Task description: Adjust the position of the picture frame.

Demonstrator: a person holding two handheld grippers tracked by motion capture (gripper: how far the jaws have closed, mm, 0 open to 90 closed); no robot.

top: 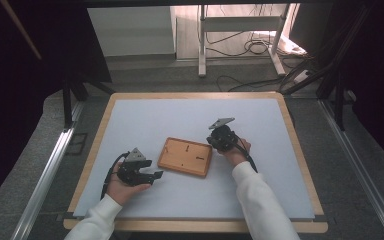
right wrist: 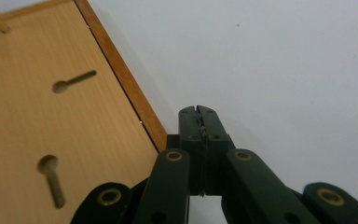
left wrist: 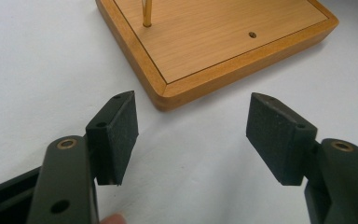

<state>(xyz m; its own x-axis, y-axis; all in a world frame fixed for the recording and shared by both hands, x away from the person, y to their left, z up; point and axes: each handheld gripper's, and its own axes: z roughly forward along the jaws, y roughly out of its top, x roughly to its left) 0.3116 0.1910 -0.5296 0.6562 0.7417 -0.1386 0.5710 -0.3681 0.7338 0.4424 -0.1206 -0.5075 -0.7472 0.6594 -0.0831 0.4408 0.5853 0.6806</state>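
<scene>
A flat wooden board (top: 185, 156) with a darker rim lies face up on the white table top, between my two hands. In the left gripper view its near corner (left wrist: 165, 91) lies just ahead, with a thin brass pin (left wrist: 147, 14) standing in it. My left gripper (top: 155, 176) rests left of the board, jaws wide apart with nothing between the pads (left wrist: 121, 128). My right gripper (top: 215, 141) sits at the board's right edge with its jaws pressed together and empty (right wrist: 199, 114). Two keyhole slots (right wrist: 72, 81) show in the board (right wrist: 37, 121) beside it.
The white mat (top: 180, 115) covers a wood-edged table (top: 97, 135). Beyond the far edge are a grey floor, a white metal stand (top: 240, 35) and loose cables (top: 250, 47). Dark curtains flank both sides.
</scene>
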